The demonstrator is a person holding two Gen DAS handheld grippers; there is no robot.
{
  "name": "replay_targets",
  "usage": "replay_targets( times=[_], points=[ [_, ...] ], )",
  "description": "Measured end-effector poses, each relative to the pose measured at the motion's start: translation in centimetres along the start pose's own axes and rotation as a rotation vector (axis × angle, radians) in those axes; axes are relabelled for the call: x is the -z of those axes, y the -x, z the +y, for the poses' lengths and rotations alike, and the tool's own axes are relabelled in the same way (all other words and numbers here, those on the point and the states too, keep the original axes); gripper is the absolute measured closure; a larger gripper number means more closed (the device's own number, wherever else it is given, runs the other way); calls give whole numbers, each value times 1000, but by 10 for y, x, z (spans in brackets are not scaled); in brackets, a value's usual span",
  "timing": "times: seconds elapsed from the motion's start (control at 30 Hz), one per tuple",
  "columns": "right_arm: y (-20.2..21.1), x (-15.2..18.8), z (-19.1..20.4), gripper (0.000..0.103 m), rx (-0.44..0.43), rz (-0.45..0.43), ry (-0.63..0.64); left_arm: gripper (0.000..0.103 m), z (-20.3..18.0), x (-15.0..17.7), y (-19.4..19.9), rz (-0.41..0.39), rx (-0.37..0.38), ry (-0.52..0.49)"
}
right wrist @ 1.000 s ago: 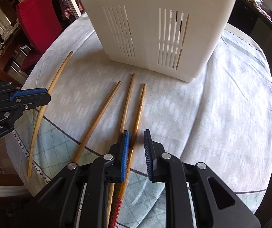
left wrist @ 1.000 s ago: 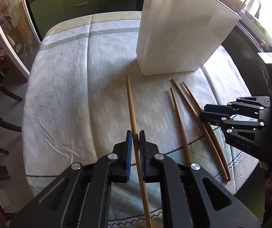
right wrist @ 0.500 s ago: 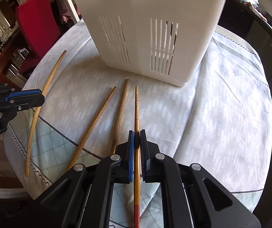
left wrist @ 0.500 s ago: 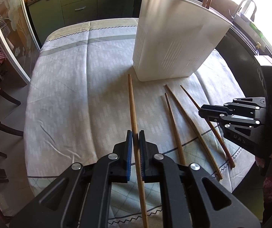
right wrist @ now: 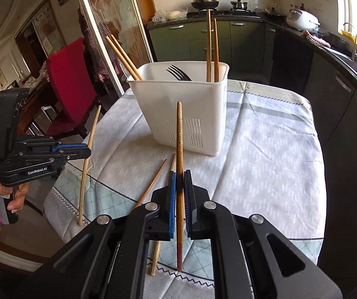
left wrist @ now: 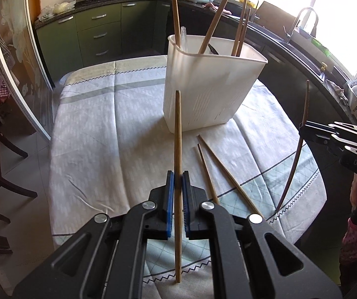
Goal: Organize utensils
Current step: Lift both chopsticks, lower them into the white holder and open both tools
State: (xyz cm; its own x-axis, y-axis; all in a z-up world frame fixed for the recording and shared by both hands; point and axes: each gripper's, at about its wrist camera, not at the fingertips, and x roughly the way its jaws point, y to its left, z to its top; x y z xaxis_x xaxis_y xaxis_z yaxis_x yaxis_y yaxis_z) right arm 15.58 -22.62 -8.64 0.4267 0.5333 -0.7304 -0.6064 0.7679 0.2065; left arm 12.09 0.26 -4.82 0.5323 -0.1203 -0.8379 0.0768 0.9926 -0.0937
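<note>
My left gripper (left wrist: pixel 177 177) is shut on a plain wooden chopstick (left wrist: pixel 177 129), held off the cloth and pointing toward the white utensil holder (left wrist: pixel 210 99). My right gripper (right wrist: pixel 179 174) is shut on a carved, red-tipped chopstick (right wrist: pixel 179 134), also lifted. Each gripper shows in the other's view: the right gripper (left wrist: pixel 303 127) at the right edge with its dark chopstick (left wrist: pixel 300 149), the left gripper (right wrist: pixel 88 149) at the left with its pale chopstick (right wrist: pixel 91 134). The holder (right wrist: pixel 178 104) contains several chopsticks and a black fork (right wrist: pixel 178 72). Two loose chopsticks (left wrist: pixel 224 167) lie on the tablecloth between the grippers.
The holder stands mid-table on a pale patterned cloth (right wrist: pixel 265 149). A red chair (right wrist: pixel 66 79) and a glass door stand to the left of the table. Dark green kitchen cabinets (left wrist: pixel 98 35) run behind it. A person's hand (right wrist: pixel 14 196) grips the left tool.
The right gripper's jaws closed on the carved chopstick. Both grippers then rose and tilted up, lifting their chopsticks off the cloth, so the holder's open top has come into view.
</note>
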Motion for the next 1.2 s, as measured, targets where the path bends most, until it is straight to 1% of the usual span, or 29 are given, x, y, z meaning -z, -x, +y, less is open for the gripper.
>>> replay_targets(
  times=[0.13,0.23,0.6,0.83,1.03,1.13,1.2],
  points=[
    [12,1,-8,96,0,-13,12,97,-3,0,13,-31,9,-4],
    [31,-4,-17,96,-6,-18,16,97,-6,-3,19,-45,13,-10],
    [41,-2,-16,96,-12,-40,25,97,-18,-7,35,-90,44,-40],
    [53,-7,-18,96,-10,-63,26,97,-25,-10,40,-102,53,-54],
    [68,-16,-13,96,-5,-96,44,97,-36,-23,53,-128,74,-81],
    [79,-24,-11,96,0,-114,58,97,-46,-36,63,-145,98,-89],
    [88,-32,-9,96,10,-129,71,97,-52,-48,73,-171,102,-100]
  ],
)
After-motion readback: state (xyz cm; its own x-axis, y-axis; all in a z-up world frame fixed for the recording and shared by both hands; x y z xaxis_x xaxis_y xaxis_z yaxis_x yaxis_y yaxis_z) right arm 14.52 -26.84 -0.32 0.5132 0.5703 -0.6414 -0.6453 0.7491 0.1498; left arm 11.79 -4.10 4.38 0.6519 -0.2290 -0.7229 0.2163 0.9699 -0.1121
